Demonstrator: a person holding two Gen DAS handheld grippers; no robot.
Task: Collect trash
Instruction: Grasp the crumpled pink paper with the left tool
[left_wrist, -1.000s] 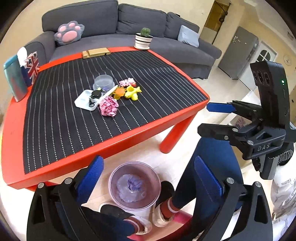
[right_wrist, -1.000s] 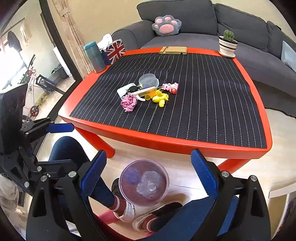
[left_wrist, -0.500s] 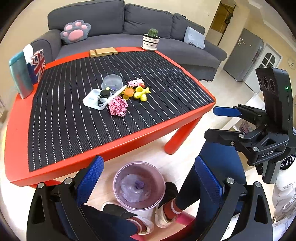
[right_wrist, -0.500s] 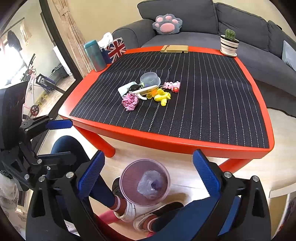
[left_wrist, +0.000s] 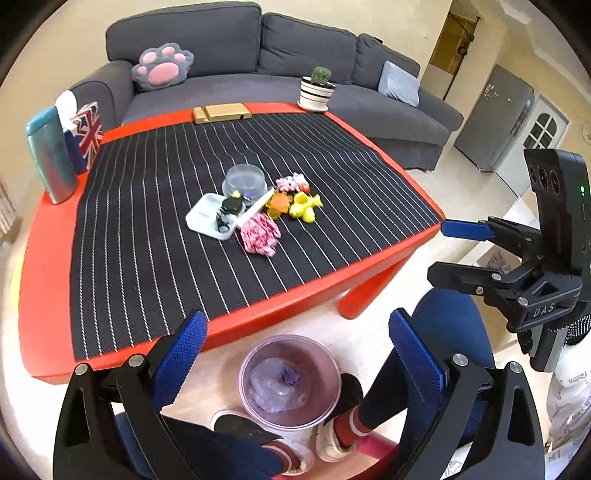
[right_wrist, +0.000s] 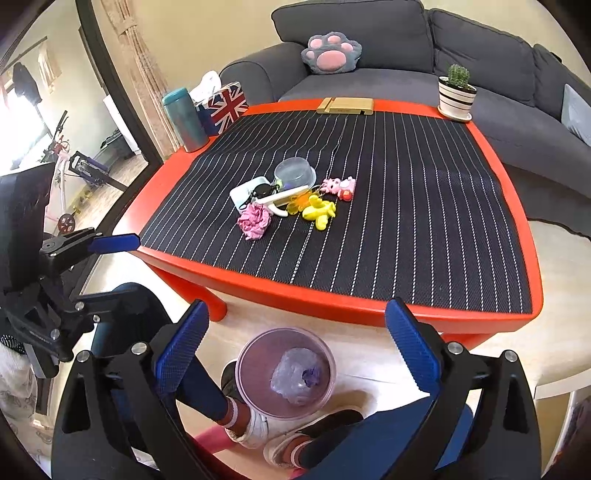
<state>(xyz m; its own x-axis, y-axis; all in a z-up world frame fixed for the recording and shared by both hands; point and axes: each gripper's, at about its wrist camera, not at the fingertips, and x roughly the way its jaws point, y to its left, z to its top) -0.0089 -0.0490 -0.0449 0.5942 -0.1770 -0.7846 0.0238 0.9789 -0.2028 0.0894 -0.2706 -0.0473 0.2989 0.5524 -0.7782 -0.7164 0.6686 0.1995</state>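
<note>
From my seat both views are bright and evenly lit, with blown-out daylight from the window (right_wrist: 22, 122) far left of the right gripper (right_wrist: 295, 347), soft shadows, heavy fisheye bending and dark corners, and slight softness toward the rims.

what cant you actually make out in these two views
- Bin contents: both views, a crumpled clear bag covers what lies under it.
- Tray items: both views, dark bits too small to name.
- Bowl contents: both views, blurred through its cloudy wall.
- Person's feet: left wrist view, the bin partly hides them.
</note>
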